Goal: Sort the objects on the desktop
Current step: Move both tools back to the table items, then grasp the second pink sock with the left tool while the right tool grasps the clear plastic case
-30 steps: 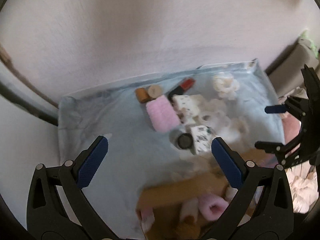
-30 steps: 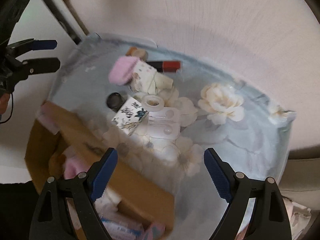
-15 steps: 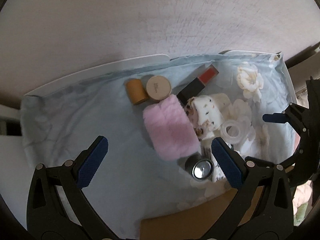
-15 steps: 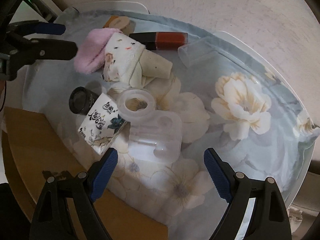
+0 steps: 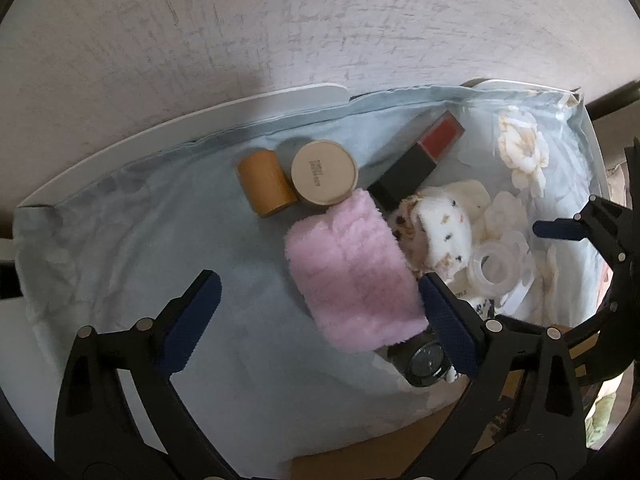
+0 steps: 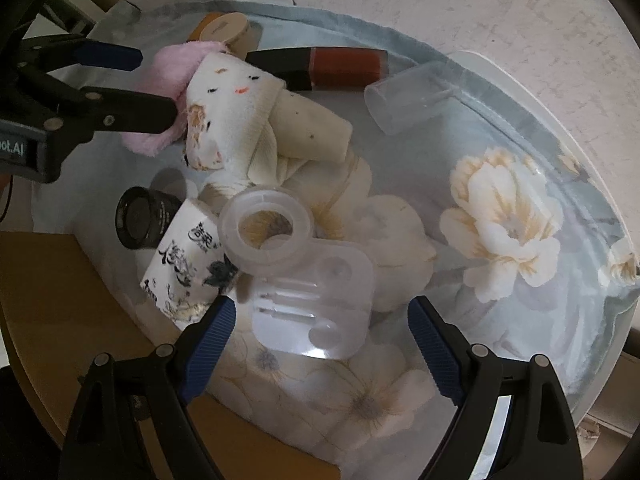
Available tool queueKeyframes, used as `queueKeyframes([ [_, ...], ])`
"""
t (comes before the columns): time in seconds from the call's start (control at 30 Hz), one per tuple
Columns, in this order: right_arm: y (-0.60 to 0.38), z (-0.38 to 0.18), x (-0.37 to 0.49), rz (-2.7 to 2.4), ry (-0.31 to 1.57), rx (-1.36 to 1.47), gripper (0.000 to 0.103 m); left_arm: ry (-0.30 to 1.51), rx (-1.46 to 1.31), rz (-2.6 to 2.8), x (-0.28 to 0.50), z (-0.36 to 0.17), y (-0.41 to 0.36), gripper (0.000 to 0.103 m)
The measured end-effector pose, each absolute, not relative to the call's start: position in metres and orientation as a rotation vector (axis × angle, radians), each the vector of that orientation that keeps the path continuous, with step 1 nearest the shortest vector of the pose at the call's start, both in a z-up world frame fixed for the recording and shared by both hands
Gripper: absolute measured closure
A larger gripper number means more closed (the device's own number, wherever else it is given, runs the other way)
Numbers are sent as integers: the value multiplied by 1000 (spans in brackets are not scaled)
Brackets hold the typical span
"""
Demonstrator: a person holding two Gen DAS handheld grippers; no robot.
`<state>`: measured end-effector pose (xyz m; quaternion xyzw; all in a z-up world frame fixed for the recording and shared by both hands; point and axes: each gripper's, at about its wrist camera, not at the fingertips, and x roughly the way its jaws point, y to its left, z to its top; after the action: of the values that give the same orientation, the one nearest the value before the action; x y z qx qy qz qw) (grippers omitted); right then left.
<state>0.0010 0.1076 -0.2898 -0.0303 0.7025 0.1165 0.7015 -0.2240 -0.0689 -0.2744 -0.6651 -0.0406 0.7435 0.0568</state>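
Note:
A pile of small objects lies on a floral cloth (image 6: 504, 216). The pink fluffy cloth (image 5: 352, 276) sits just ahead of my open left gripper (image 5: 316, 320), nearer its right finger. Behind it stand two tan cylinders (image 5: 324, 178) and a red-and-black lipstick box (image 5: 416, 160). A white spotted sock roll (image 6: 236, 120) lies beside the pink cloth (image 6: 172, 68). My open right gripper (image 6: 320, 344) hovers over a clear plastic case (image 6: 316, 304), with a clear tape ring (image 6: 266, 232), a printed tissue pack (image 6: 184, 272) and a black round jar (image 6: 140, 218) to its left.
A clear plastic cup (image 6: 412, 98) lies on its side near the cloth's far edge. A brown cardboard box edge (image 6: 52, 304) borders the near left of the cloth. A pale textured wall (image 5: 280, 20) rises behind the white tray rim (image 5: 160, 128).
Both grippers have moved forward and down toward the pile, so the objects look larger. The left gripper now reaches the pink cloth. Both stay open.

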Motion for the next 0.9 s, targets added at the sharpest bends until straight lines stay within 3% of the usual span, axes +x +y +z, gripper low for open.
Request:
queueKeyframes([
  [0.1,108,-294,1,238,1577,-79,18,-136,-2023,2237,-227,-278,-68,8],
  [0.2,109,-293,-1,220,1570,-104,26,-156,-2034,2211,-228,-281,-65,12],
  [0.27,109,-292,-5,217,1563,-132,37,-195,-2021,2186,-227,-281,-64,34],
  [0.3,108,-290,-6,221,1557,-130,40,-199,-2014,2186,-225,-280,-63,37],
  [0.37,105,-288,-8,218,1548,-125,44,-134,-2021,2201,-224,-277,-60,54],
  [0.57,99,-288,-20,214,1549,-108,44,-227,-2020,2196,-223,-267,-71,60],
  [0.9,86,-279,-50,213,1550,-108,45,-235,-2020,2269,-212,-241,-93,60],
])
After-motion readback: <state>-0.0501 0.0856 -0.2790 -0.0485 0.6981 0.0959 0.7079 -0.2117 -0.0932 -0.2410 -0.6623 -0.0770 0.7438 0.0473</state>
